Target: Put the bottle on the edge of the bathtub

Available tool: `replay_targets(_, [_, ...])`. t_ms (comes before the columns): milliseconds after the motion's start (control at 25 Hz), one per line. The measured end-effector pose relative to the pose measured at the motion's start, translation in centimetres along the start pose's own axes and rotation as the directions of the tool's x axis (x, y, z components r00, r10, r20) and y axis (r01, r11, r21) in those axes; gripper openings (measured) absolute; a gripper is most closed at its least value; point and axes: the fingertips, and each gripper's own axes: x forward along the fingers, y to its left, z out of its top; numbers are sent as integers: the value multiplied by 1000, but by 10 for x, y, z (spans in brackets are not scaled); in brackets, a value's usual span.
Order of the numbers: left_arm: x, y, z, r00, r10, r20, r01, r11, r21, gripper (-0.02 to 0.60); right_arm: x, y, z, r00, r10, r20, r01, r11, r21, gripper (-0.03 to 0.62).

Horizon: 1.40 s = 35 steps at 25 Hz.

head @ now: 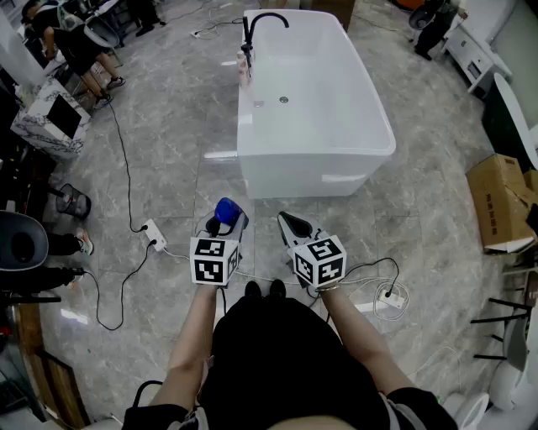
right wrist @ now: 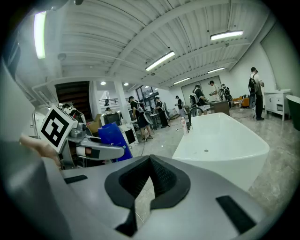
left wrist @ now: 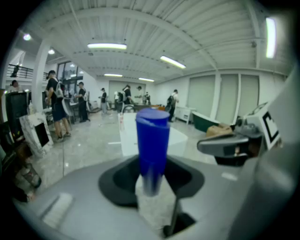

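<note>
Scene: a person stands on a grey marble floor [head: 168,151] in a large showroom, a handheld gripper in each hand — seen from the head view, looking steeply down
Left gripper [head: 229,223]: jaws clenched on the blue bottle [head: 228,207]; held out in front of the person's waist
Blue bottle: upright between the left jaws, cap end up, its lower part sunk in the dark jaw recess; in the air above the floor, well short of the bathtub, which lies at 12 o'clock from it
Right gripper [head: 291,223]: jaws pressed together at their tips with nothing between them; just beside the left gripper, at its 3 o'clock
Bathtub [head: 315,164]: white, freestanding, empty; long axis running away from the person toward 12 o'clock
Faucet [head: 262,20]: black, arched, at the tub's far left corner — about 12 o'clock in the head view
Small bottle [head: 245,69]: pale, already standing on the tub's left rim just below the faucet
Power strip [head: 154,235]: white, on the floor at 9 o'clock from the left gripper; black cable trailing off toward 11 o'clock
Cardboard box [head: 500,201]: on the floor at 3 o'clock from the tub
Bystanders [head: 80,46]: several people at desks, at 10 o'clock in the head view, well apart from the tub
</note>
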Motion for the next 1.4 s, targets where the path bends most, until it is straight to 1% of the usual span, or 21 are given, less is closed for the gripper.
replay_targets(280, [8, -1, 2, 1000, 7, -9, -7, 1000, 10, 158, 3, -11, -1, 1000, 7, -2, -7, 1000, 14, 2])
replay_targets(520, [11, 0, 9, 1000, 17, 4, -17, 1000, 15, 158, 6, -15, 2, 1000, 26, 11, -27, 999, 29, 3])
replay_targets(800, [18, 5, 24, 999, 21, 26, -22, 999, 27, 158, 8, -24, 3, 1000, 21, 8, -22, 999, 47, 3])
replay_targets(1080, [41, 28, 39, 1000, 4, 30, -5, 999, 43, 158, 33, -32, 13, 1000, 18, 8, -18, 998, 53, 5])
replay_targets(1240, [68, 42, 48, 1000, -15, 26, 14, 999, 43, 158, 54, -46, 23, 1000, 10, 10, -11, 998, 69, 5])
replay_targets(1400, [101, 70, 58, 999, -32, 14, 32, 999, 35, 158, 90, -60, 36, 1000, 5, 13, -6, 997, 81, 5])
